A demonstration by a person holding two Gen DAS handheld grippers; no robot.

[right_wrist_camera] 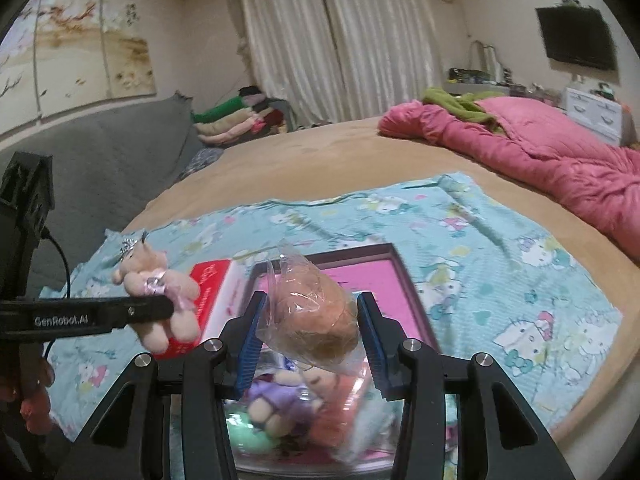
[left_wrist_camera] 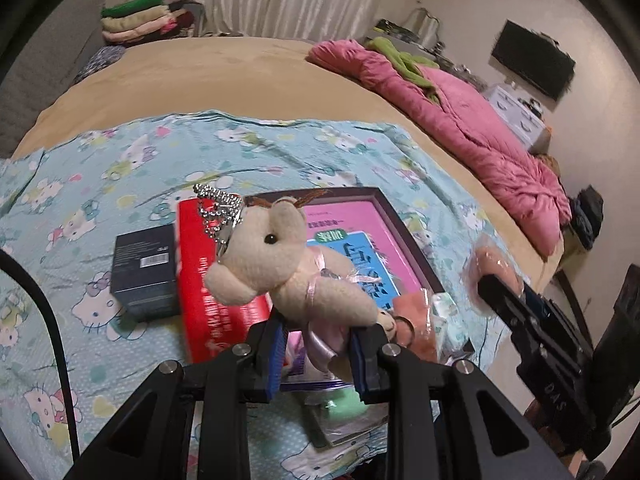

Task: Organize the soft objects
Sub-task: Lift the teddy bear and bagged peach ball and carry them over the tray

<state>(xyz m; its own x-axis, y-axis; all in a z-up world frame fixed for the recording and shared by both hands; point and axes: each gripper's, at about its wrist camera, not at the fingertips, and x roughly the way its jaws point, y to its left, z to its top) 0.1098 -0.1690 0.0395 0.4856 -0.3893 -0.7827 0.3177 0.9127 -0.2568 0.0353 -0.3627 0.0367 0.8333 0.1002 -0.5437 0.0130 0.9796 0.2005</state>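
Left wrist: fingers (left_wrist_camera: 318,354) tight on cream plush bear (left_wrist_camera: 288,268), bead chain, pink ribbon

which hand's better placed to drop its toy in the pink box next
Probably right: its gripper holds the bagged toy directly over the pink box. The left gripper holds the bear nearer the red box.

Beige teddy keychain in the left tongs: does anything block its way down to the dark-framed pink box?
Nothing visible does. The teddy keychain hangs in the left tongs above the pink box; only other soft toys lie at its near end.
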